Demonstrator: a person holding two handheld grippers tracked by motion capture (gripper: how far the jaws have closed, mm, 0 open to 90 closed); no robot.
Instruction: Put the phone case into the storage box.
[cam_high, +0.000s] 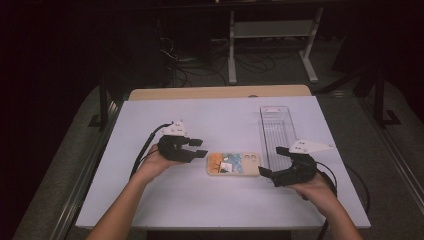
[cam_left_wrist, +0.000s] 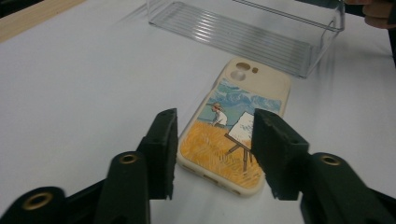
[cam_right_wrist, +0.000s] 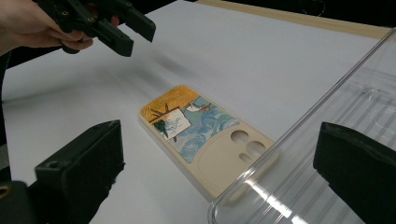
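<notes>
The phone case (cam_high: 233, 163) lies flat on the table (cam_high: 150, 200), between both grippers, touching the clear tray (cam_high: 278, 131). Left gripper (cam_high: 199, 148): jaws spread, nothing pinched. Right gripper (cam_high: 272, 161): jaws spread wide. Risk: the thin case may slide when pinched. No readable writing.

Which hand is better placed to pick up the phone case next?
Left, probably. The left gripper points along the phone case, jaws open astride its near end. The right gripper stands wide open, one jaw over the clear tray.
</notes>
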